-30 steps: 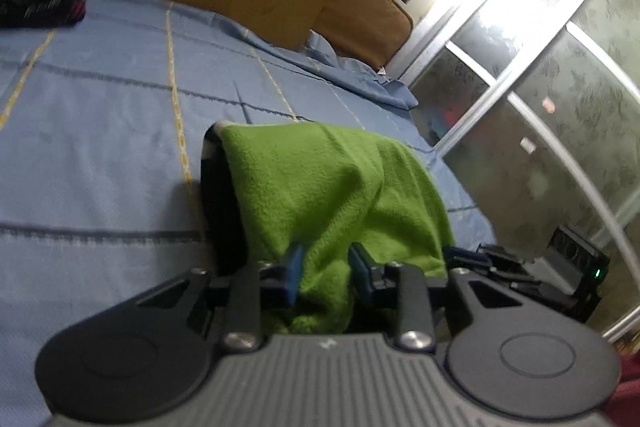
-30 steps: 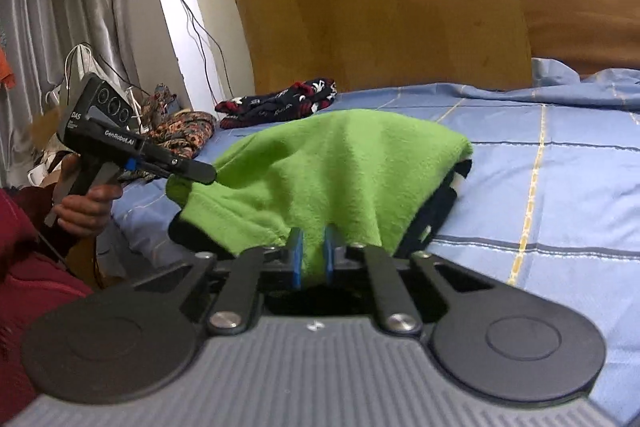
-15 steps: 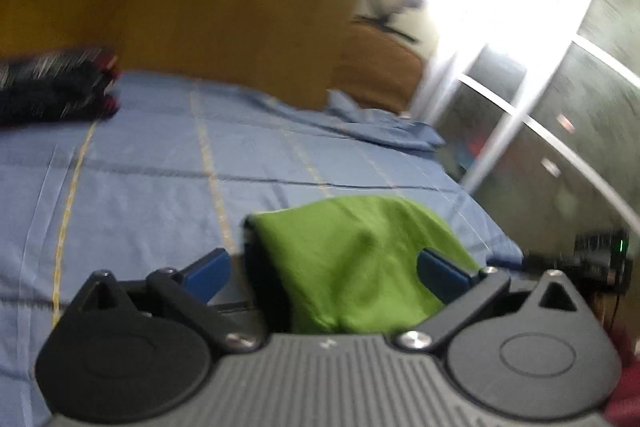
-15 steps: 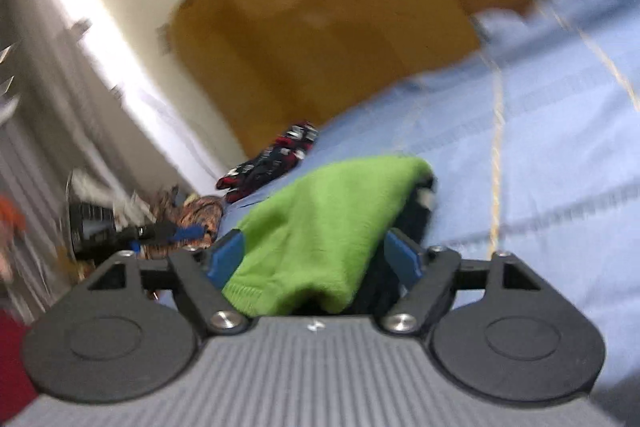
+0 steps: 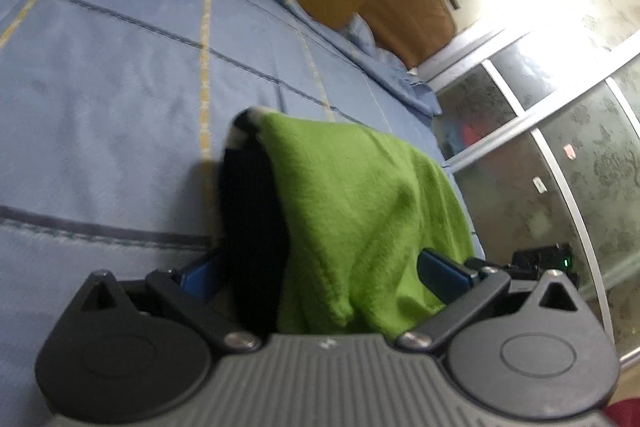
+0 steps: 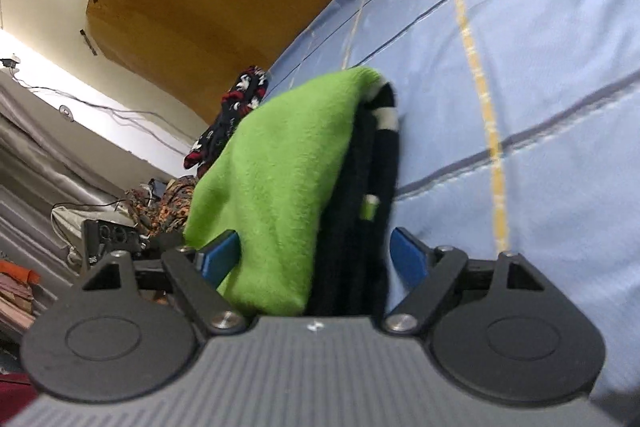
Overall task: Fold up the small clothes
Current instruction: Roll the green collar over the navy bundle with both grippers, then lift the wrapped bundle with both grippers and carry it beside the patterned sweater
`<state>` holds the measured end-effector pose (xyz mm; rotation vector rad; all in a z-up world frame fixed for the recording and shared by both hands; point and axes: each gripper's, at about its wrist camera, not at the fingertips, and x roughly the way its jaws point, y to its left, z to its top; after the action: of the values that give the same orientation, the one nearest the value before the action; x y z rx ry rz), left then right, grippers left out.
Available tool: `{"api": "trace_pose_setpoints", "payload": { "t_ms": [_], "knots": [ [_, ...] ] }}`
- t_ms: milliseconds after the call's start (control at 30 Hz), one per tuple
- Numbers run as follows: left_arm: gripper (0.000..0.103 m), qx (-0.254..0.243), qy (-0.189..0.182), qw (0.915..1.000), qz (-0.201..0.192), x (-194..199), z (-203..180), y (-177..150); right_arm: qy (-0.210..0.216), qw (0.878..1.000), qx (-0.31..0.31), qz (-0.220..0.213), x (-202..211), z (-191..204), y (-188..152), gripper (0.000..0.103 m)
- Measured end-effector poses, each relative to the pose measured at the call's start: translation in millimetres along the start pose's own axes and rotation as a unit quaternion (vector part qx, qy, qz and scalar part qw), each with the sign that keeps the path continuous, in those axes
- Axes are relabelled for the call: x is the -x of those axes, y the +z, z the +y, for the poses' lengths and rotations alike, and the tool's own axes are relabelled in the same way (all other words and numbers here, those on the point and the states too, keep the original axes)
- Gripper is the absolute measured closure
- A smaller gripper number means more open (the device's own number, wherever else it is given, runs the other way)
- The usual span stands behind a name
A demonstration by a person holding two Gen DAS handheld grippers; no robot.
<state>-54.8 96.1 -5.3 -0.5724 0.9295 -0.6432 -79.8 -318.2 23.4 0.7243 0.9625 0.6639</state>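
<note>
Lying folded on the blue checked bed sheet (image 5: 120,115) near its front edge: green fleece garment (image 5: 360,211) between both claws. Left claw (image 5: 320,271) spread wide; right claw (image 6: 316,259) opening, pads clear. No legible writing.

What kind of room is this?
Probably a bedroom. A blue checked bedsheet covers what looks like a bed, a folded green garment lies on it, and patterned glass sliding doors stand beside it.
</note>
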Motion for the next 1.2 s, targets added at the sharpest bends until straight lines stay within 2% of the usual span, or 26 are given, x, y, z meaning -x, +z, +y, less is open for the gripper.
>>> {"api": "trace_pose_setpoints", "payload": {
  "t_ms": [67,133,200,233,300,333,467,1200],
  "knots": [
    [0.000,-0.024,0.015,0.9996,-0.003,-4,-8,-1,0.005,1.000,0.008,0.000,-9,5,2,0.014],
    [0.000,-0.067,0.049,0.9966,-0.002,-11,-22,-4,0.002,1.000,0.029,-0.005,-15,10,0,0.011],
    [0.000,-0.134,0.107,0.9851,-0.001,-21,-44,-13,-0.001,0.998,0.056,-0.015,-16,14,-4,0.010],
    [0.000,-0.164,0.140,0.9764,-0.004,-27,-54,-19,-0.001,0.998,0.064,-0.020,-15,13,-7,0.010],
    [0.000,-0.189,0.180,0.9652,-0.012,-35,-66,-28,0.004,0.997,0.075,-0.035,-13,11,-12,0.010],
    [0.000,-0.189,0.190,0.9633,-0.017,-37,-69,-29,0.004,0.996,0.085,-0.041,-12,11,-15,0.010],
    [0.000,-0.177,0.192,0.9650,-0.021,-35,-69,-30,-0.001,0.991,0.115,-0.065,-13,13,-24,0.010],
    [0.000,-0.167,0.208,0.9635,-0.027,-34,-73,-34,0.003,0.986,0.149,-0.079,-16,14,-29,0.007]
  ]
}}
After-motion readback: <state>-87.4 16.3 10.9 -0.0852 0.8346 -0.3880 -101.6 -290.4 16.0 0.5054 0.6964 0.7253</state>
